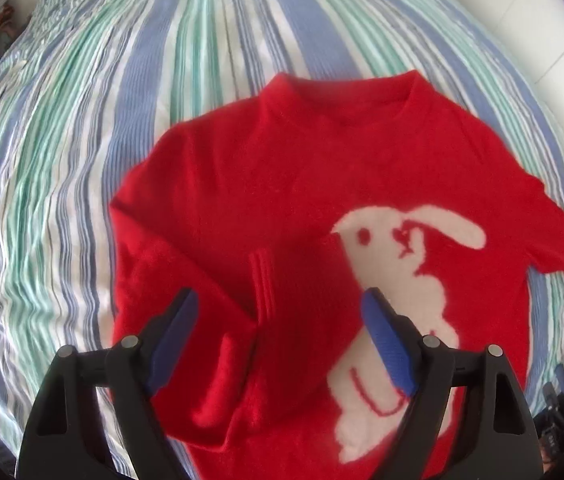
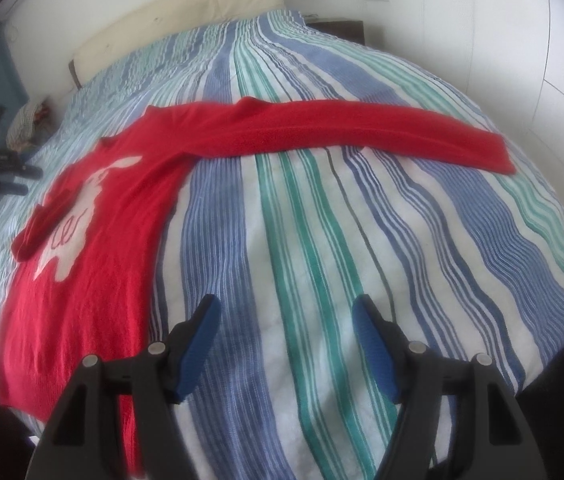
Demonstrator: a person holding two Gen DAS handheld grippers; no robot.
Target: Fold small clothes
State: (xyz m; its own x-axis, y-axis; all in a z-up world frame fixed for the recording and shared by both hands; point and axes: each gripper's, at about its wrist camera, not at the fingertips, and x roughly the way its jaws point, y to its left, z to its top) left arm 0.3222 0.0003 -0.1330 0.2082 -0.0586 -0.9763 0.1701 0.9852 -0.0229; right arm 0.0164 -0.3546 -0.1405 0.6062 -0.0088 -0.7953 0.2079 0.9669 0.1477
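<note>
Left wrist view: left gripper (image 1: 278,308) wide open, empty, over folded-in sleeve (image 1: 238,344) of red sweater (image 1: 282,184) on striped bed (image 1: 62,160) | right gripper (image 2: 283,314) open, empty | step: sleeves | next: grab long sleeve (image 2: 361,128), fold across.

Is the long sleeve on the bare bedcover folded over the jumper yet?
No, that sleeve lies stretched out flat across the striped bedcover.

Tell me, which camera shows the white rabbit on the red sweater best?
The left wrist view: the rabbit fills the lower right nearly head-on, one finger crossing it. In the right wrist view it is small, slanted and partly under the folded sleeve.
</note>
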